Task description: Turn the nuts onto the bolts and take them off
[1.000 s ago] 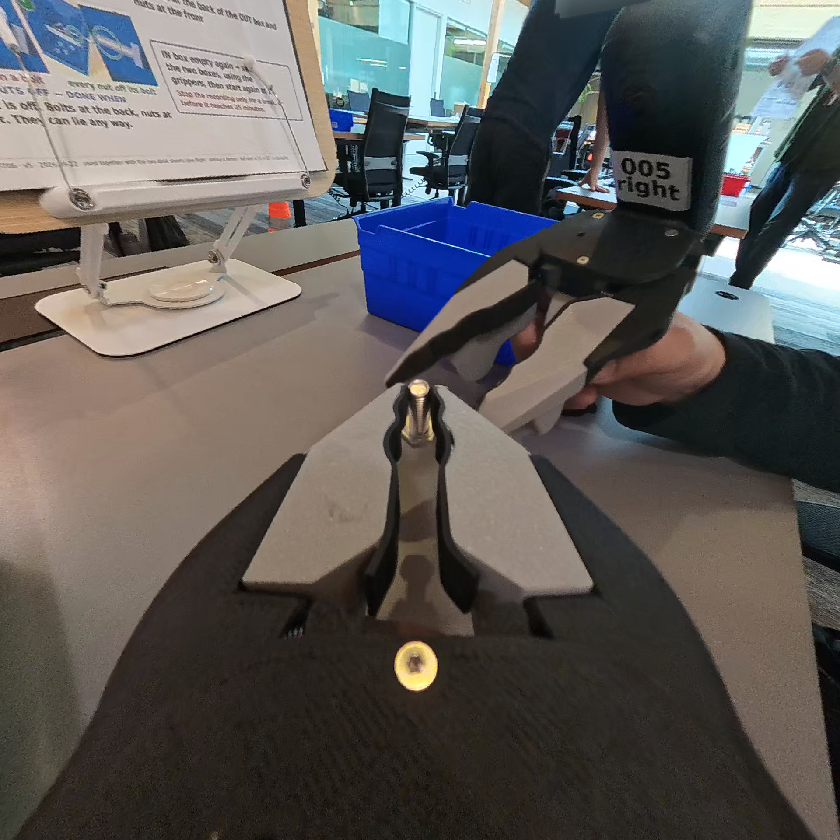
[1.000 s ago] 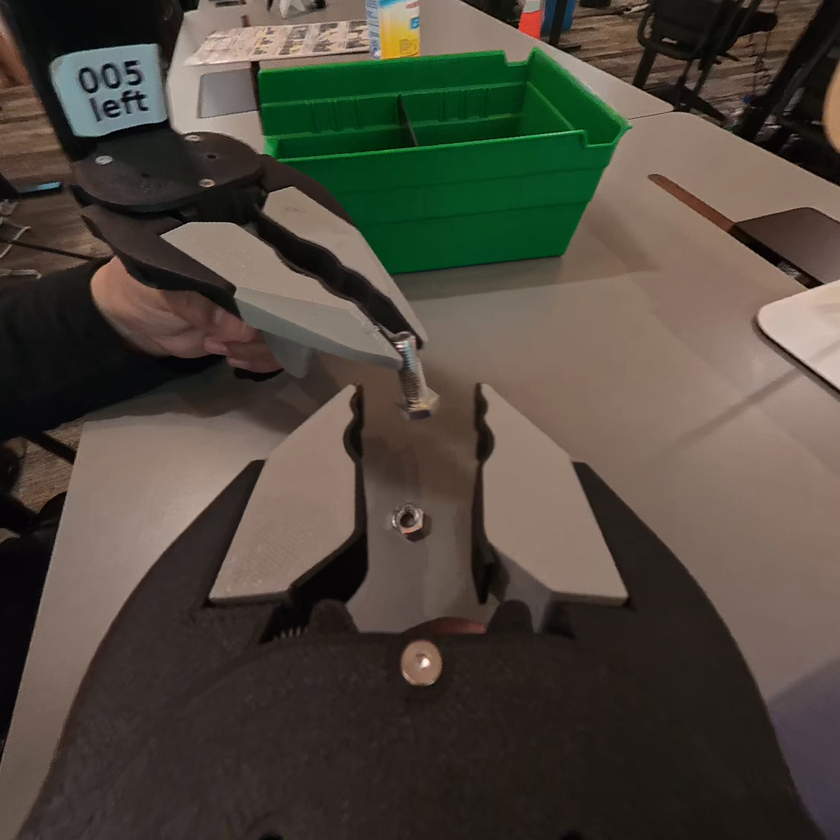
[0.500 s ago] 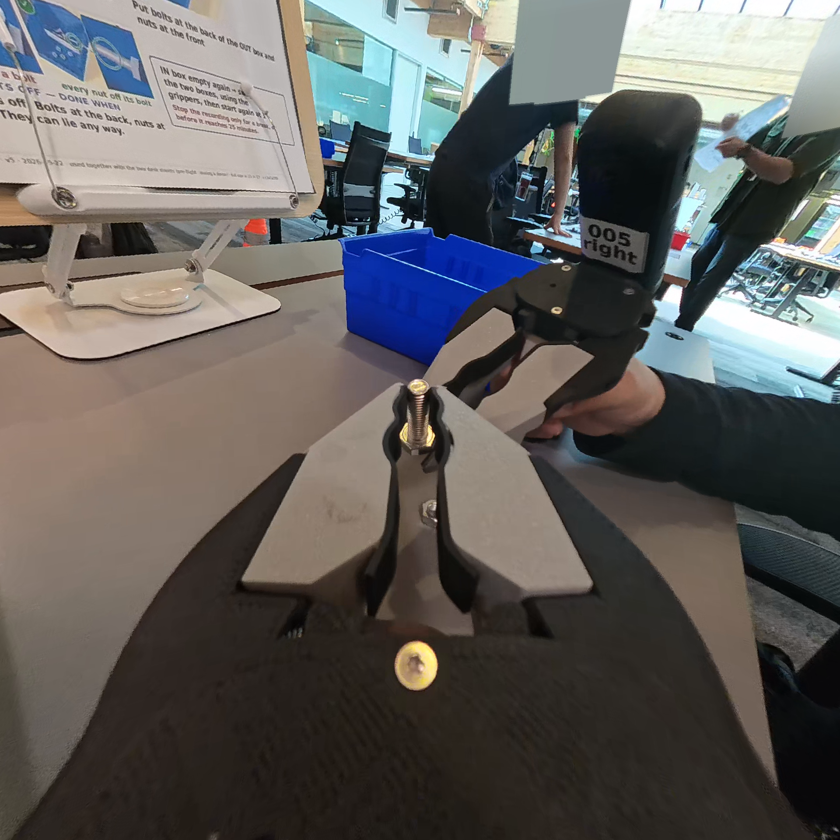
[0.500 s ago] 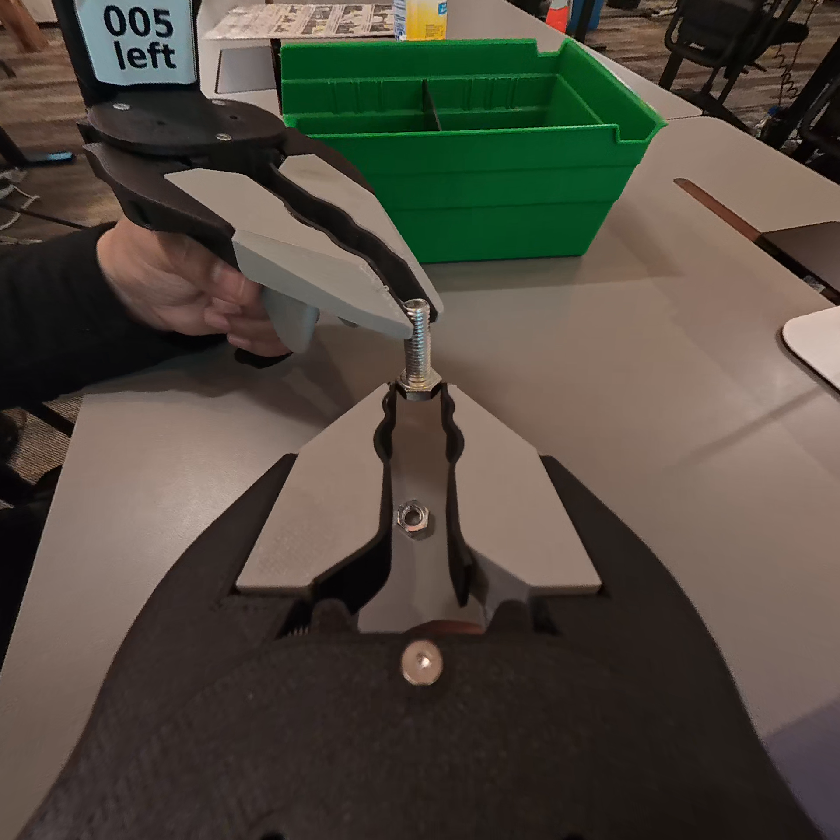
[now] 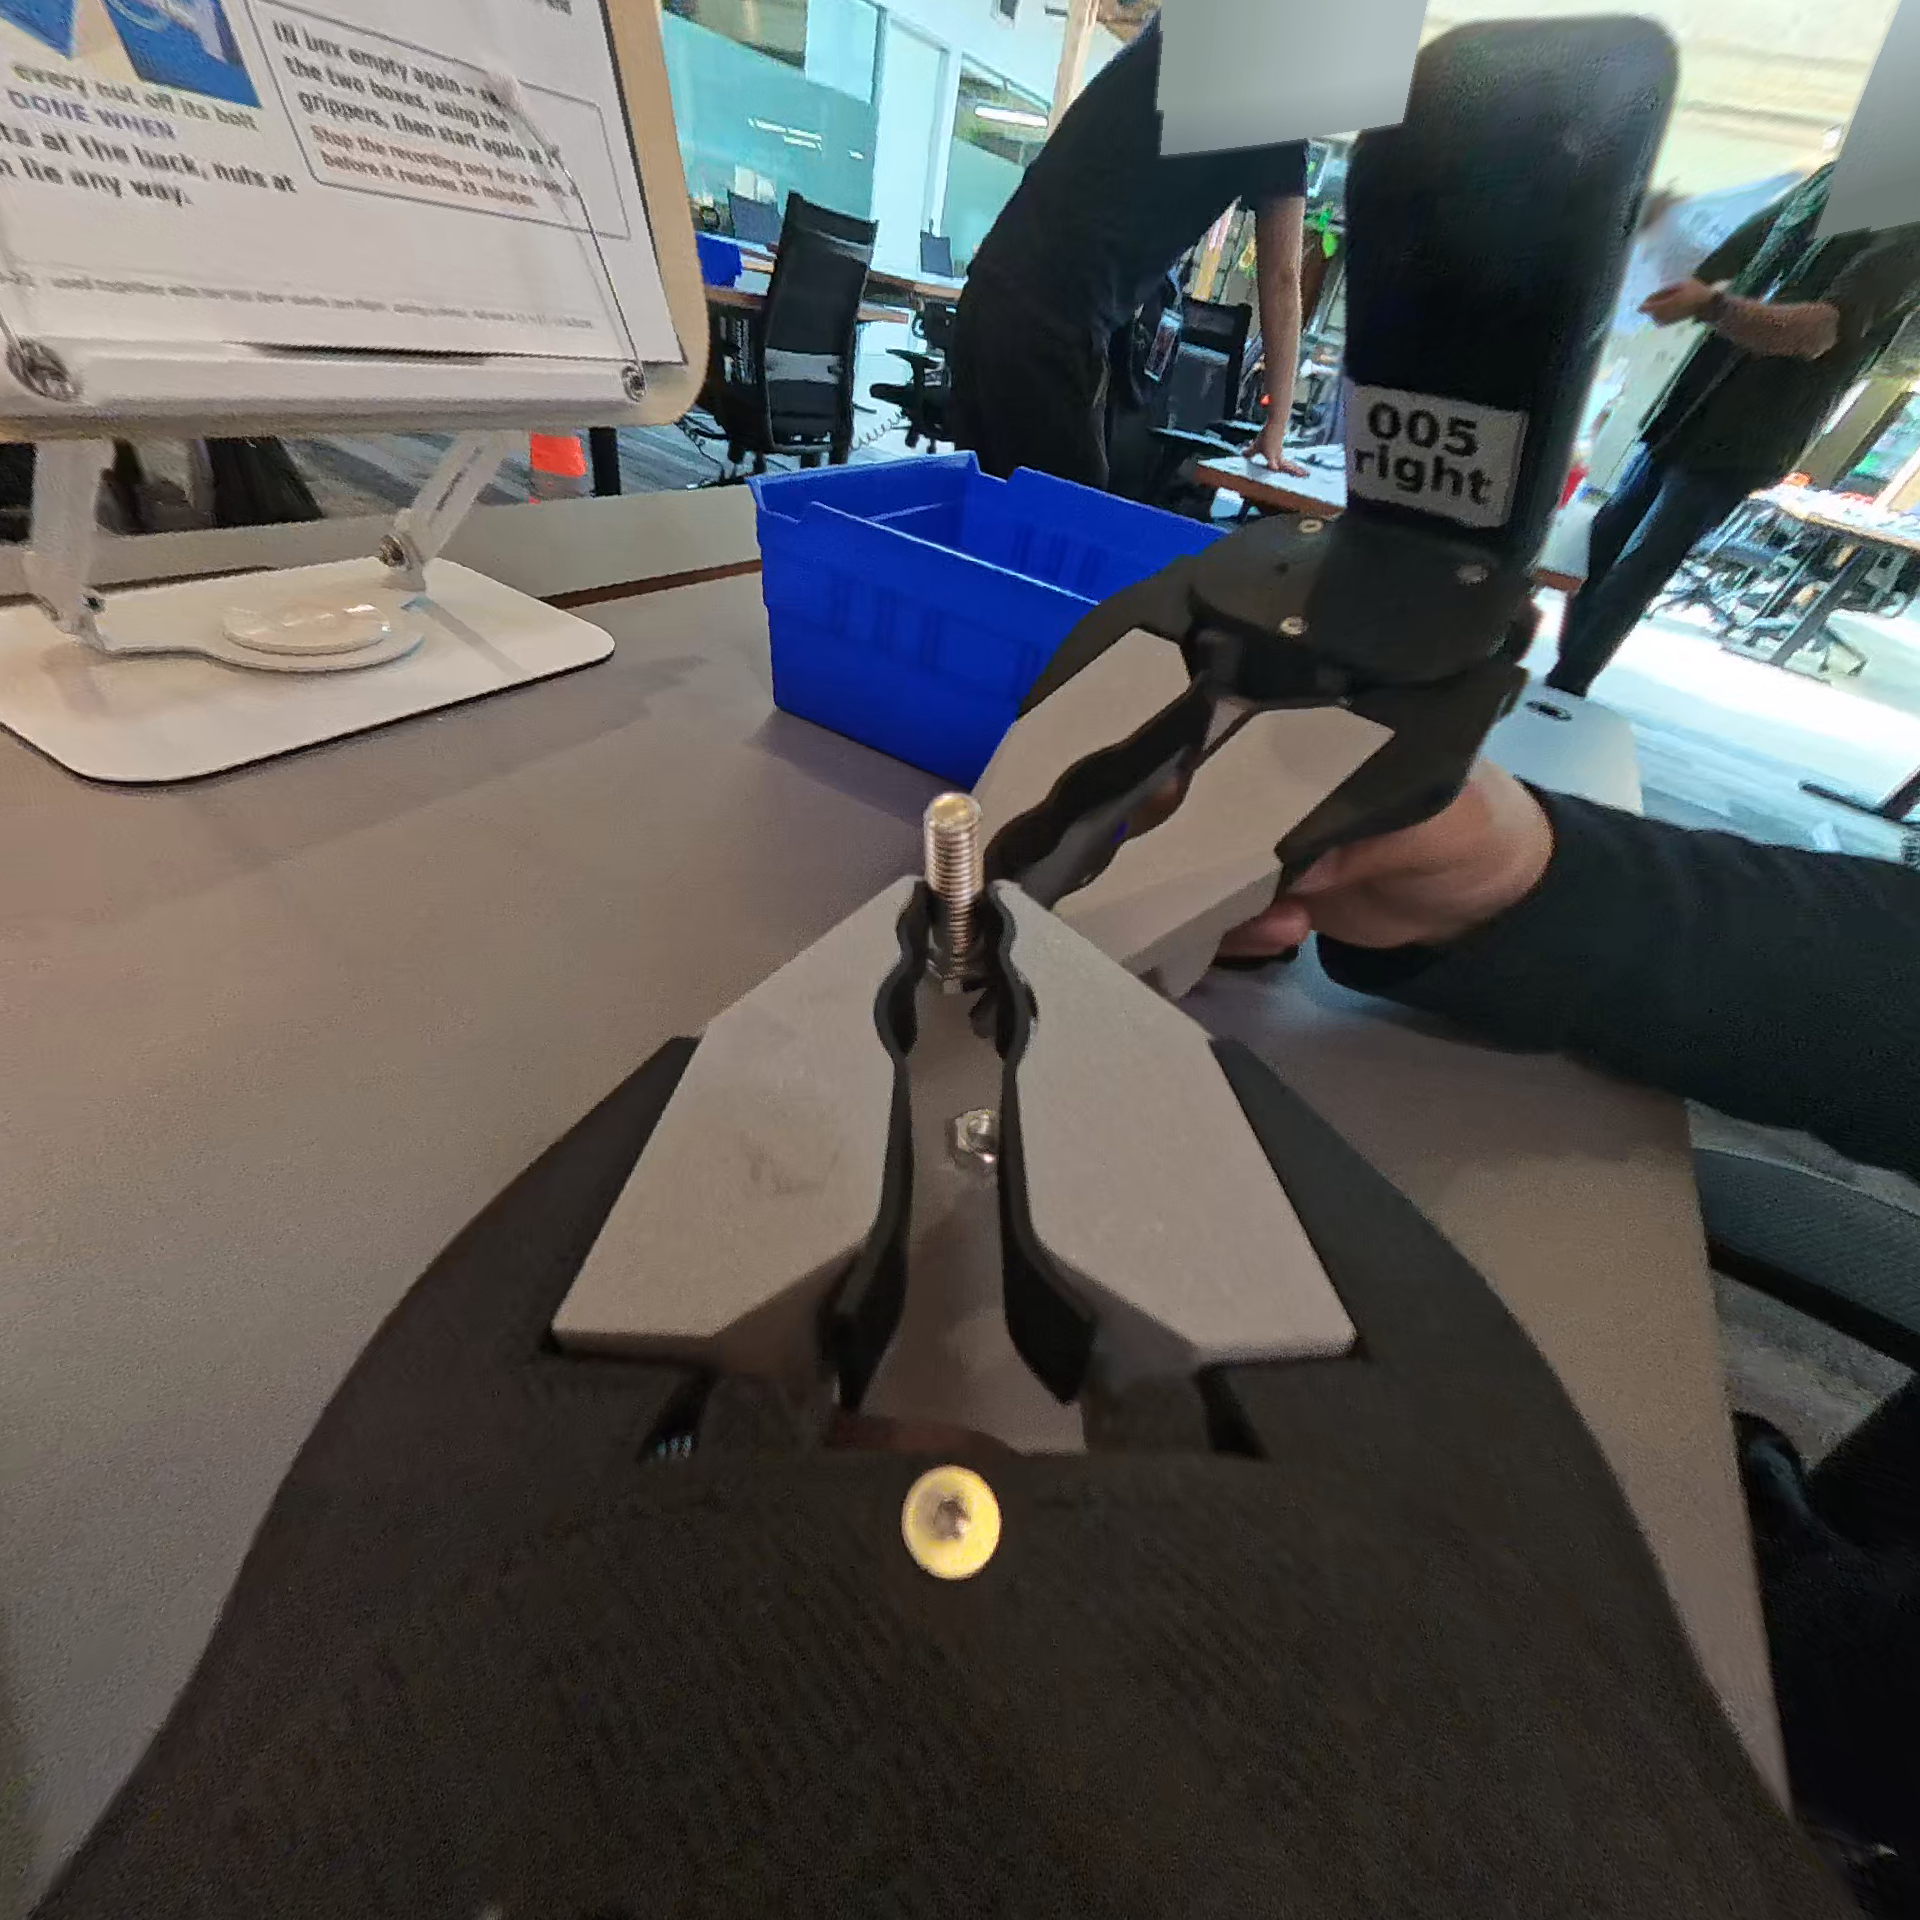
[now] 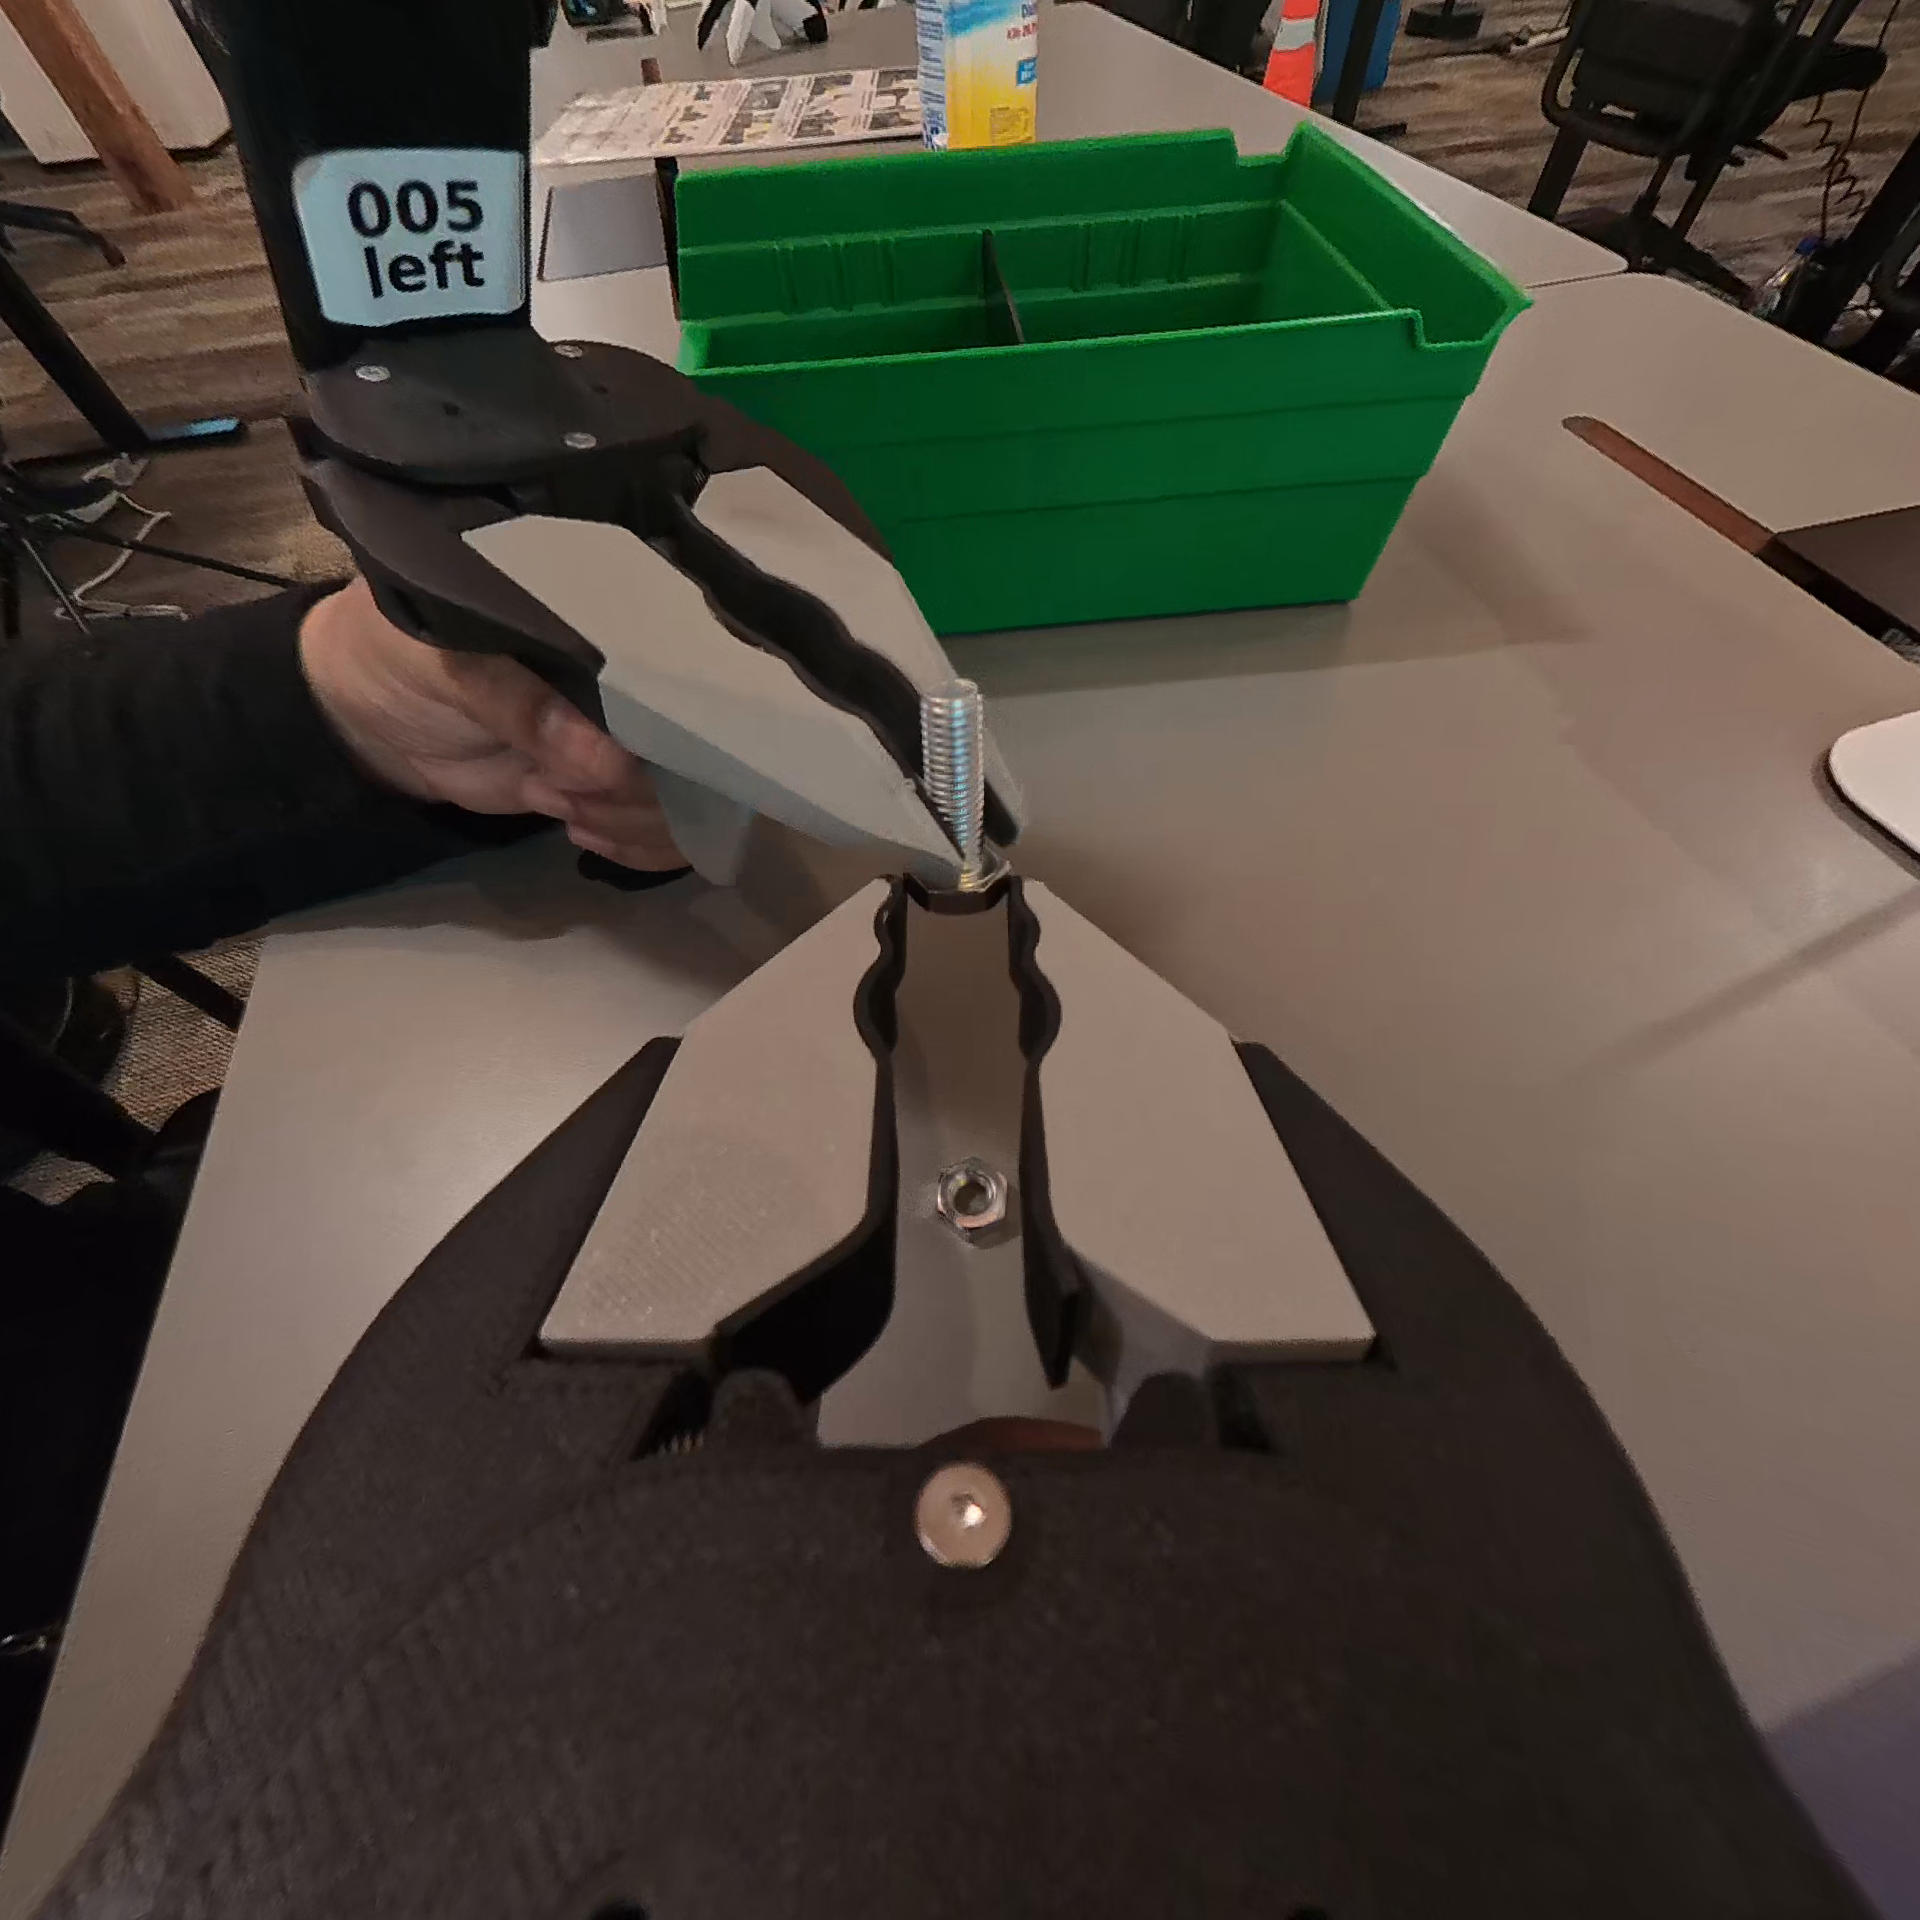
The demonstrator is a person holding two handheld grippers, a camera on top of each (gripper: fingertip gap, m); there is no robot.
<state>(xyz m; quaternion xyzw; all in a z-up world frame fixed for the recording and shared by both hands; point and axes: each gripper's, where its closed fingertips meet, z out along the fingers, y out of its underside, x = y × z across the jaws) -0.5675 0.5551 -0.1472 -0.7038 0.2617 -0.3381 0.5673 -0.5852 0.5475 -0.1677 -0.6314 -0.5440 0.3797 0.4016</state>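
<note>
A silver bolt [image 5: 952, 873] stands upright, thread up, above the grey table [image 5: 364, 987]. My left gripper [image 5: 953, 904] is shut on its shaft just above the hex head. In the right wrist view, my right gripper [image 6: 958, 894] is shut on the bolt's head [image 6: 964, 881], with the thread [image 6: 964, 758] rising above it and the left gripper [image 6: 971, 831] clamped on it from the left. The right gripper [image 5: 1013, 857] reaches the bolt from the right. A loose nut [image 6: 966, 1200] lies on the table under my right gripper's fingers; it also shows in the left wrist view [image 5: 971, 1132].
A green divided bin [image 6: 1091, 468] stands behind the bolt in the right wrist view, with a carton [image 6: 971, 73] beyond it. A blue bin [image 5: 935, 634] and a white stand [image 5: 312, 655] holding an instruction sheet are at the back. People stand past the table's far edge. Less than 4 cm separates the two grippers' tips. The loose nut [image 6: 966, 1200] lies around 9 centimetres away from my right fingertips.
My right gripper was open and has shut on the bolt's head. The bolt went from tilted to upright. My left gripper now grips lower on the shaft.
</note>
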